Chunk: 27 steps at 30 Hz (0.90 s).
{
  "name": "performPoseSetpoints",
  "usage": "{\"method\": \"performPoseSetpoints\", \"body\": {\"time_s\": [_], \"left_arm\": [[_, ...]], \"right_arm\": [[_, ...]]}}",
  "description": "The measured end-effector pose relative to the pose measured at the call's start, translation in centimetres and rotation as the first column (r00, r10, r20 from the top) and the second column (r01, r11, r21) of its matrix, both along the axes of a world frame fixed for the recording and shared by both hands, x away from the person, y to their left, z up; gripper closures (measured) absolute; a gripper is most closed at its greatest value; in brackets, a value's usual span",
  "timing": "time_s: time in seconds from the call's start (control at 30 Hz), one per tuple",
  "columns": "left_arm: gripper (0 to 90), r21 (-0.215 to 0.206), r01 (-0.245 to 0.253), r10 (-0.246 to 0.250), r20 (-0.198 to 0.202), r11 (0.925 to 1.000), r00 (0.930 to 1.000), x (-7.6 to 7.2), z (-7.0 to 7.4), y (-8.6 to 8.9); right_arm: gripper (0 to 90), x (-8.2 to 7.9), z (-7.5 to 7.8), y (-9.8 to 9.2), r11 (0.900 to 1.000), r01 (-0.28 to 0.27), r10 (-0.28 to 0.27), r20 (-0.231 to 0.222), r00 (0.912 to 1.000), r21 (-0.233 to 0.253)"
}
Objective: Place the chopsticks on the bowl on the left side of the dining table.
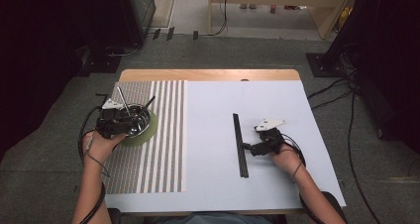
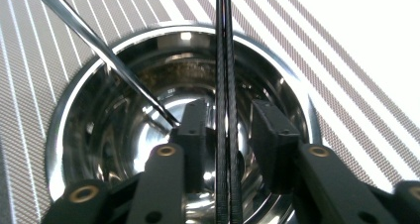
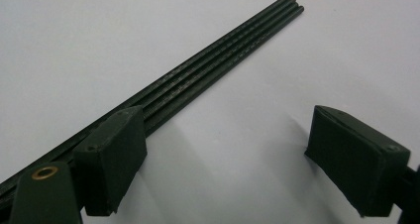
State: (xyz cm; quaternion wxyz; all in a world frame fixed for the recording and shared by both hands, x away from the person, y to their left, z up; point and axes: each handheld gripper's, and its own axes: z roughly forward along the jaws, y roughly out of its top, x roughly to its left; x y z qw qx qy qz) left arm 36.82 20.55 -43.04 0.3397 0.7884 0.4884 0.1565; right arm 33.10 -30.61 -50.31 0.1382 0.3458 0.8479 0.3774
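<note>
A shiny steel bowl [image 1: 141, 125] [image 2: 124, 135] stands on a green round mat [image 1: 151, 130] on the striped placemat [image 1: 163, 135]. A silver rod [image 1: 124, 101] [image 2: 99, 40] and a thin black pair of sticks [image 1: 148, 103] [image 2: 226, 60] lean in the bowl. My left gripper [image 1: 132, 122] [image 2: 228, 112] hovers over the bowl, open, with the black sticks running between its pads without touching either. A bundle of thin black rods [image 1: 240, 144] [image 3: 223, 60] lies on the white table cover. My right gripper [image 1: 246, 147] [image 3: 228, 125] is wide open beside it, its left pad [image 3: 116, 154] over the bundle.
The white cover [image 1: 218, 174] spreads over the wooden table [image 1: 208, 75]. Cables [image 1: 332, 90] trail on the grey floor to the right, and dark equipment stands at both sides. Open room lies between the placemat and the rods.
</note>
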Motion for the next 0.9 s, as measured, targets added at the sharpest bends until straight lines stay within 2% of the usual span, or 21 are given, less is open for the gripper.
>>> {"method": "performPoseSetpoints", "body": {"time_s": [0.13,0.27,0.3,0.43,0.67,0.9], "left_arm": [[58.0,0.009,-0.001,0.001,0.036,1.0,0.9994,-0.6,0.5,-0.2],[43.3,0.018,-0.011,0.009,0.089,0.9998,0.996,-1.3,0.9,-0.2],[42.1,0.013,-0.019,0.018,0.09,0.9997,0.9958,-1.4,1.1,-0.2],[39.2,0.001,-0.052,0.051,0.099,0.9987,0.9938,-2.0,1.3,0.1],[37.1,0.0,-0.083,0.082,0.104,0.9966,0.9912,-3.5,0.9,0.9],[35.8,-0.008,-0.124,0.124,0.119,0.9922,0.985,-5.1,0.7,2.0]], "right_arm": [[15.1,0.0,0.0,0.0,1.0,-0.001,0.001,0.001,1.0,0.0],[15.1,0.0,0.0,0.0,1.0,-0.001,0.001,0.001,1.0,0.0],[15.1,0.0,0.0,0.0,1.0,-0.001,0.001,0.001,1.0,0.0],[15.1,0.0,0.0,0.0,1.0,-0.001,0.001,0.002,1.0,-0.001],[15.1,0.0,0.0,0.0,1.0,0.001,-0.001,-0.001,1.0,0.0],[15.1,0.0,0.0,0.0,1.0,0.001,-0.001,0.0,1.0,-0.001]]}}
